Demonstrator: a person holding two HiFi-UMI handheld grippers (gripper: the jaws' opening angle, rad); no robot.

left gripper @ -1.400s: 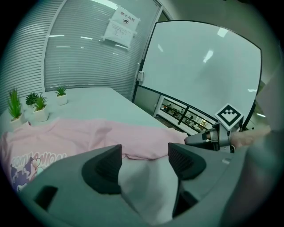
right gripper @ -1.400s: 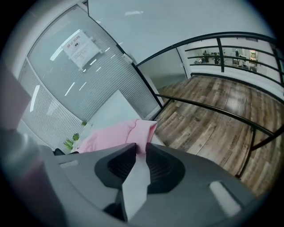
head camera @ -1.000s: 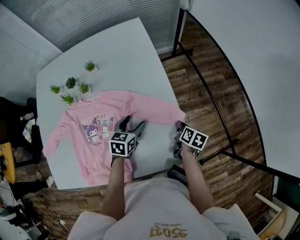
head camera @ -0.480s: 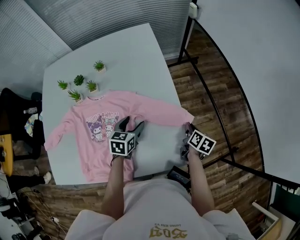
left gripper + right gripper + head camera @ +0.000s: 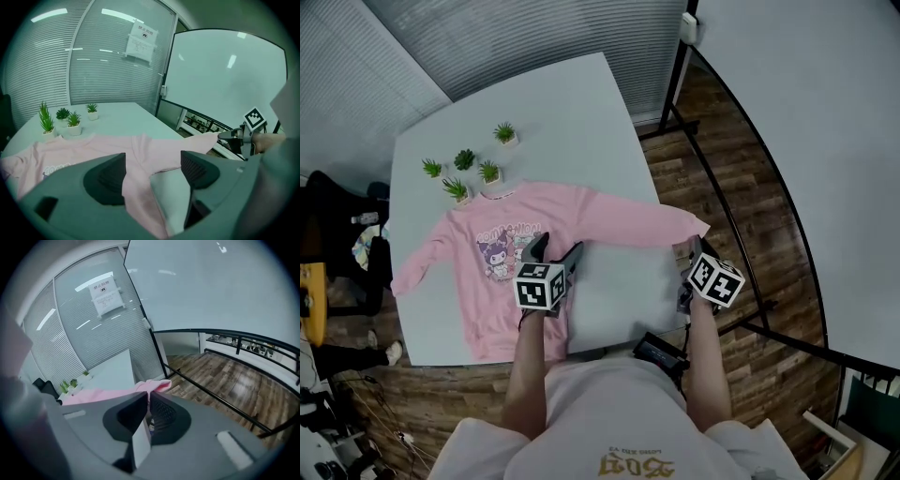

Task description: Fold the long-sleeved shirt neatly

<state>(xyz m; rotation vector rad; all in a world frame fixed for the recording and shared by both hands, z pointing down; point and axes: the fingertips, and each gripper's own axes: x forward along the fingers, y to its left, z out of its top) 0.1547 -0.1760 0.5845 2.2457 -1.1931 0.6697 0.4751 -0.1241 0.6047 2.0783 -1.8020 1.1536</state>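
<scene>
Folding barely begun: my right gripper (image 5: 691, 251) pinched the pink long-sleeved fabric shirt (image 5: 473, 281) by its cuff (image 5: 697, 228) — my left gripper (image 5: 554, 249), jaws just opening wide, straddled loose cloth.

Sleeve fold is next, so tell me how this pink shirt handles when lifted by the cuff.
Probably floppy: the sleeve drapes from the right hand-held gripper to the rest of the pink shirt. Likely light, since one cuff pinch carries it. It may drag and wrinkle; folds already bunch at the armpit.
</scene>
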